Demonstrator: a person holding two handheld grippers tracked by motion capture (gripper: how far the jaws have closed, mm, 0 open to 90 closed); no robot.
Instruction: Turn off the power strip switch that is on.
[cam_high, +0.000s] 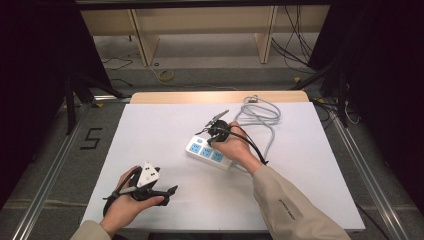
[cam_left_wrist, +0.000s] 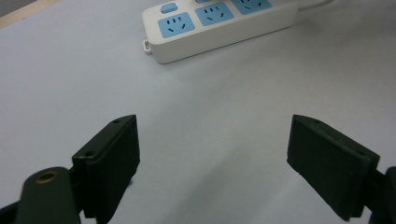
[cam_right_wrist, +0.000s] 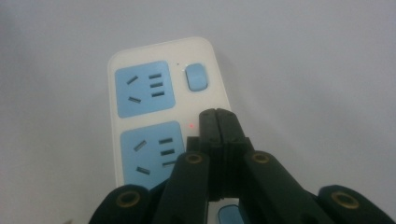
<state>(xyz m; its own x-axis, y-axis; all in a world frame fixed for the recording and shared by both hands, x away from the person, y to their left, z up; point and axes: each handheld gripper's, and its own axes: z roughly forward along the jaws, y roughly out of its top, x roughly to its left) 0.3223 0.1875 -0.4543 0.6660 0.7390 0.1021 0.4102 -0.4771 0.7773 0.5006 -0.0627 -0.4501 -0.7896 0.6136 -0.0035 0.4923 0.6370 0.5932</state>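
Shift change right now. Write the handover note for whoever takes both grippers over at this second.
Right gripper: jaws shut, empty, tips pressed down on the white plastic power strip with blue sockets, over the second socket's switch. A small red light glows beside the tips.
Left gripper: jaws wide open, empty, low over the white table sheet at the near left, aimed toward the strip.
The strip lies mid-table, angled, nothing plugged into the sockets in sight; its grey cable loops toward the far edge.
Done: apparently one switch on. Left: the end socket's blue switch is untouched, with no light showing by it.
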